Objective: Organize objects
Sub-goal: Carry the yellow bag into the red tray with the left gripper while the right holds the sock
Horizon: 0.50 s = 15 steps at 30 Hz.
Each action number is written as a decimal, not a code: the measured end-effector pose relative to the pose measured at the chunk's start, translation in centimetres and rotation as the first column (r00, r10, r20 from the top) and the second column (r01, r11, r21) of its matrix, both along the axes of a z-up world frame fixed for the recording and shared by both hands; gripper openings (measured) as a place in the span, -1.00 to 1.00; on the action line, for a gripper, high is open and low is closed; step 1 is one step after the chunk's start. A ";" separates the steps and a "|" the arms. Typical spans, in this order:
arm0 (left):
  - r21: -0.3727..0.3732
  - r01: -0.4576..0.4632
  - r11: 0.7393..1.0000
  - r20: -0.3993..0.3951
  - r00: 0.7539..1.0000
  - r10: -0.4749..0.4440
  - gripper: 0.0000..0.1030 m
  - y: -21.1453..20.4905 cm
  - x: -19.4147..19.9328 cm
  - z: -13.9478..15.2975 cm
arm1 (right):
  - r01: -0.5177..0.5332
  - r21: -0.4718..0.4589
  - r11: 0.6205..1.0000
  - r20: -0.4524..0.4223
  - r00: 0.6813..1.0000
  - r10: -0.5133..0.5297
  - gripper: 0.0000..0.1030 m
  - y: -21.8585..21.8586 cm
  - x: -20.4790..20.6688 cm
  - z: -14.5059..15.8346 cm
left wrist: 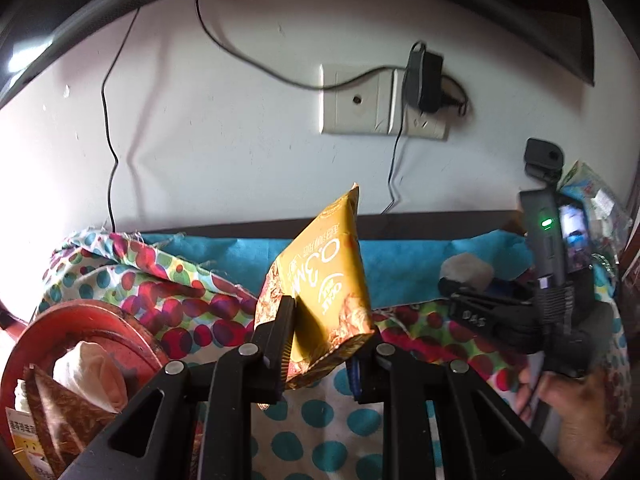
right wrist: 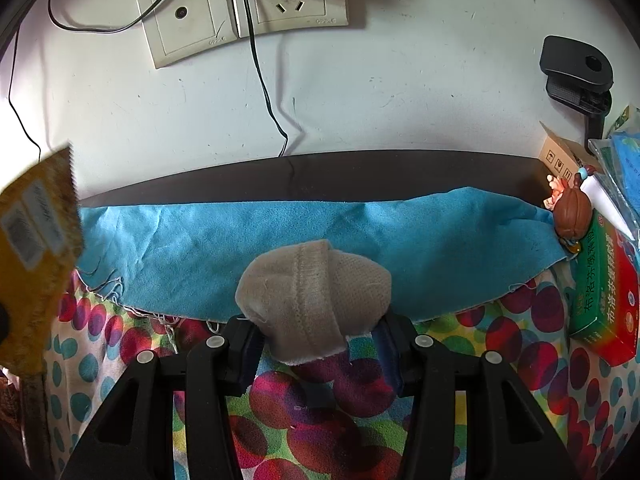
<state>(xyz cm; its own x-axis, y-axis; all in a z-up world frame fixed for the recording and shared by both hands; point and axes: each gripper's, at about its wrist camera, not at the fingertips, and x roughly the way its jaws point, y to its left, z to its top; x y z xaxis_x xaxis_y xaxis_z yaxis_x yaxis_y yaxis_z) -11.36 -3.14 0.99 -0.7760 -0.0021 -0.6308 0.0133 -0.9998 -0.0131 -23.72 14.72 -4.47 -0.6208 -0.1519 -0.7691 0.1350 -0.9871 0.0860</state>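
**Left tool gripping snack packet; right tool closed on rolled sock**

In the left wrist view I am seeing the left tool (left wrist: 322, 340) at bottom centre, clamping the lower end of a yellow snack packet (left wrist: 324, 276). The packet is standing tilted above the polka-dot cloth (left wrist: 328, 432), its serrated top edge pointing toward the upper centre of the frame. A red round container (left wrist: 80, 328) is sitting at lower left with white tissue (left wrist: 92, 372) inside it.

In the right wrist view I am seeing the right tool (right wrist: 316, 344) at bottom centre, its pads pressing both sides of a beige rolled sock (right wrist: 312, 300). The sock is lying where the blue cloth (right wrist: 200, 248) is meeting the polka-dot cloth. The snack packet is showing at the left edge. A green and red medicine box (right wrist: 604, 300) is resting at the right edge, with a small brown figurine (right wrist: 572, 212) just above it.
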 end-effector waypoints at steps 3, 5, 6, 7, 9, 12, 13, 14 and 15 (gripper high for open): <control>0.028 0.010 1.000 -0.025 1.000 -0.009 -0.56 -0.2 1.0 1.5 | -0.001 0.004 1.000 0.000 1.000 0.001 -0.11 0.0 0.1 0.0; 0.048 0.012 0.999 -0.042 0.999 -0.010 -0.56 -0.5 1.8 2.4 | -0.001 0.005 1.000 0.000 1.000 0.001 -0.10 0.0 0.1 0.0; 0.060 0.017 0.998 -0.052 0.999 -0.014 -0.56 -0.7 2.3 2.9 | -0.001 0.005 1.000 0.000 1.000 0.001 -0.10 0.0 0.1 0.0; 0.062 0.019 0.998 -0.060 0.998 -0.015 -0.56 -0.9 2.9 3.4 | -0.001 0.008 1.000 0.000 1.000 0.001 -0.10 0.0 0.1 0.0; 0.058 0.011 0.998 -0.077 0.997 -0.006 -0.56 -1.3 3.8 4.4 | -0.001 0.011 1.000 0.000 1.000 0.001 -0.10 0.0 0.1 -0.1; 0.062 -0.003 0.998 -0.099 0.995 0.009 -0.56 -2.5 5.2 5.9 | -0.001 0.015 1.000 0.000 1.000 0.001 -0.10 -0.1 0.2 -0.1; 0.058 -0.010 0.998 -0.113 0.993 0.017 -0.56 -3.1 5.9 6.5 | -0.001 0.016 1.000 0.000 1.000 0.001 -0.10 -0.1 0.1 -0.1; 0.052 -0.019 0.998 -0.124 0.992 0.025 -0.56 -3.6 6.3 6.9 | -0.001 0.018 1.000 0.000 1.000 0.001 -0.10 -0.1 0.1 -0.1; 0.042 -0.037 0.998 -0.133 0.990 0.042 -0.56 -4.3 6.9 7.4 | -0.001 0.019 1.000 0.000 1.000 0.001 -0.10 -0.1 0.1 -0.1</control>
